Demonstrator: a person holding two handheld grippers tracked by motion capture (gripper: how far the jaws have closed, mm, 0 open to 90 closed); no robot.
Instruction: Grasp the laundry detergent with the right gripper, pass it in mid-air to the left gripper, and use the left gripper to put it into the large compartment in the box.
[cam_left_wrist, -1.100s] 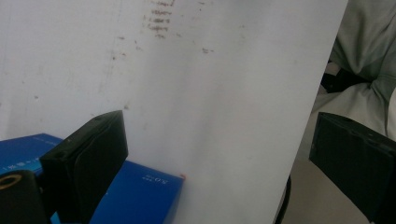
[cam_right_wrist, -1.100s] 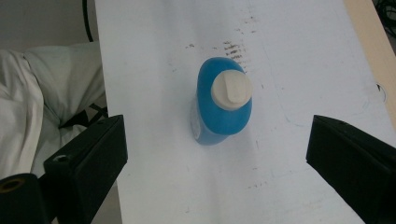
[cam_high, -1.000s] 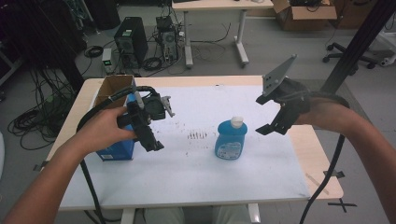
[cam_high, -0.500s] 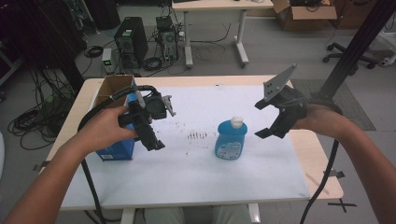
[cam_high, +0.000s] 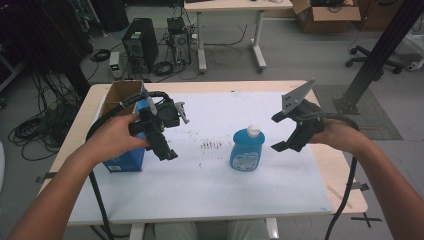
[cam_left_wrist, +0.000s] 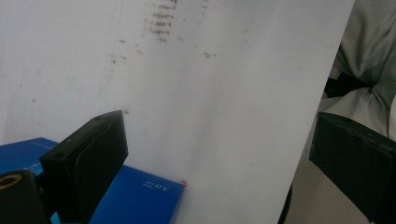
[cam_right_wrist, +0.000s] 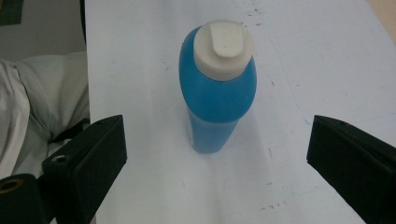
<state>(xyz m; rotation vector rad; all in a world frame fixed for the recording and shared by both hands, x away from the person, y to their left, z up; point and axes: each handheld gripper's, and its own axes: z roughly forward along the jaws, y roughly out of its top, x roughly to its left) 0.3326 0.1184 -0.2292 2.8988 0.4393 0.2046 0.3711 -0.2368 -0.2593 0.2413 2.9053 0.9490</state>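
The bottle (cam_high: 246, 150) stands upright on the white table (cam_high: 210, 195), tall and narrow, with a white cap (cam_right_wrist: 224, 43) on a rounded blue body. My guess is that it tips easily: if one jaw of the right gripper (cam_high: 286, 131) reaches it before the other, or the jaws close high near the cap, it could topple or slide off across the smooth sheet. A squeeze on the curved shoulder might also let it slip out.

The right gripper hangs just to the right of the bottle, jaws spread wide, wider than the bottle, holding nothing and touching nothing; in the right gripper view the bottle sits between them, farther on. The left gripper (cam_high: 159, 134) waits well left of the bottle, over the blue box (cam_high: 122, 159), jaws also wide apart and empty. Farther left of the bottle stands a cardboard box (cam_high: 120, 94).
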